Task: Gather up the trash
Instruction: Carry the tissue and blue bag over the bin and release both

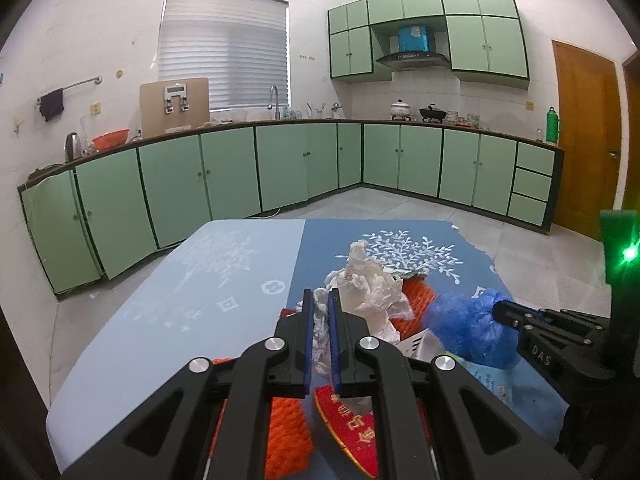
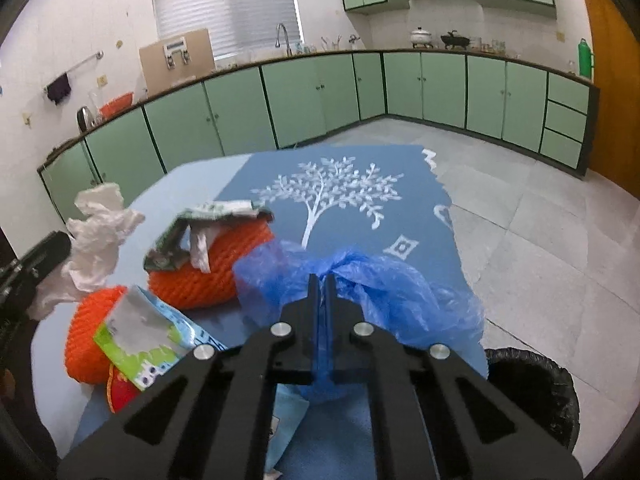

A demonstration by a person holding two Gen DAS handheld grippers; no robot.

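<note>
The left claw (image 1: 321, 300) is clamped on crumpled white tissue (image 1: 370, 280) raised above the surface (image 1: 192, 292). The right claw (image 2: 323, 280) pinches a blue plastic bag (image 2: 372, 284) beside orange foam netting (image 2: 216, 268). A black-lined bin (image 2: 536, 392) stands at the surface's right edge.

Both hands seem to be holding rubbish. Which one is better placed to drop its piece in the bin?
The right. Its gripper is shut on the blue bag, and the black-lined bin sits just below to its right. The left gripper, holding white plastic, is farther across the table.
</note>
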